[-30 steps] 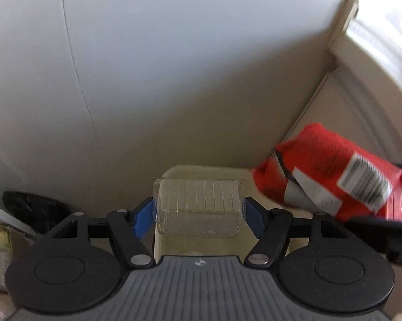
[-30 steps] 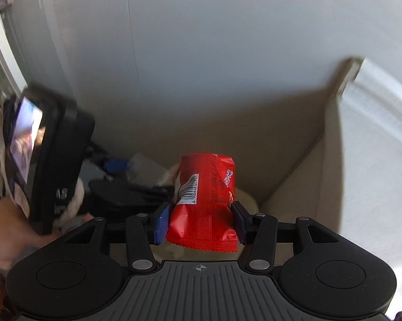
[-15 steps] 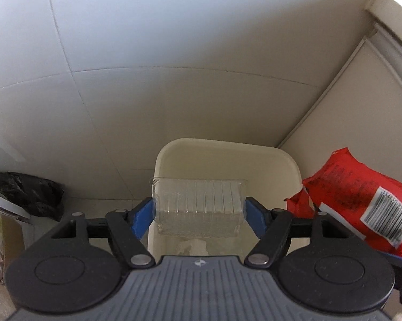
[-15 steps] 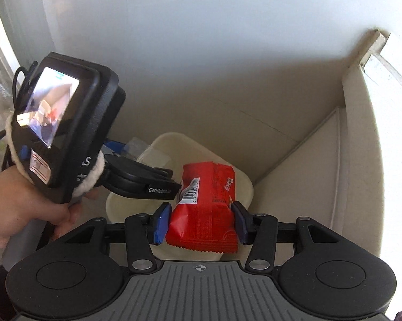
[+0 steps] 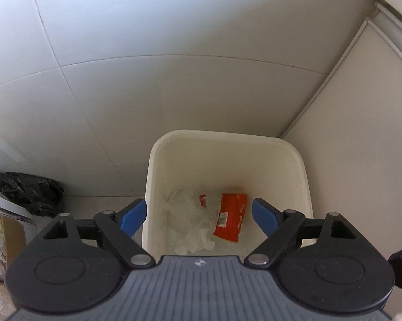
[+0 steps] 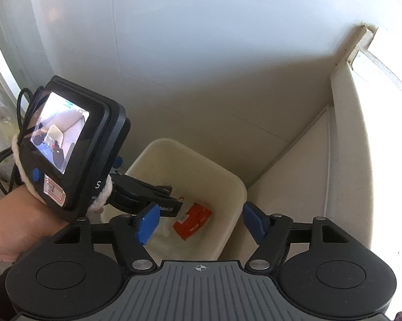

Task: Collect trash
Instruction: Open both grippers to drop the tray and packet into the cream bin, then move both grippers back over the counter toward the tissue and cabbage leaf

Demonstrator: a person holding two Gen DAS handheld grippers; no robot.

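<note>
Left gripper (image 5: 199, 212): jaws wide apart, having just been opening, with nothing between the blue pads (image 5: 133, 215). It hangs over the cream bin (image 5: 302, 187) and points steeply down into it.

Right gripper (image 6: 198, 220): jaws likewise spread, having just been opening, and empty. It hangs above the same bin from the near right side.

Bin contents: a red wrapper (image 5: 230, 219) lies at the bottom, right of centre, barcode side up. Crumpled clear plastic (image 5: 186, 214) lies just beside it on the left, touching it. Whether a clear tray lies among this plastic cannot be told.

Surroundings: the bin stands in a corner of pale tiled wall (image 5: 174, 80), close to a cream panel (image 5: 361, 133) on the right. A black bag (image 5: 30, 192) sits on the floor to the far left. In the right wrist view, a hand (image 6: 19, 227) holds the left tool, whose small screen (image 6: 59, 131) is lit.
</note>
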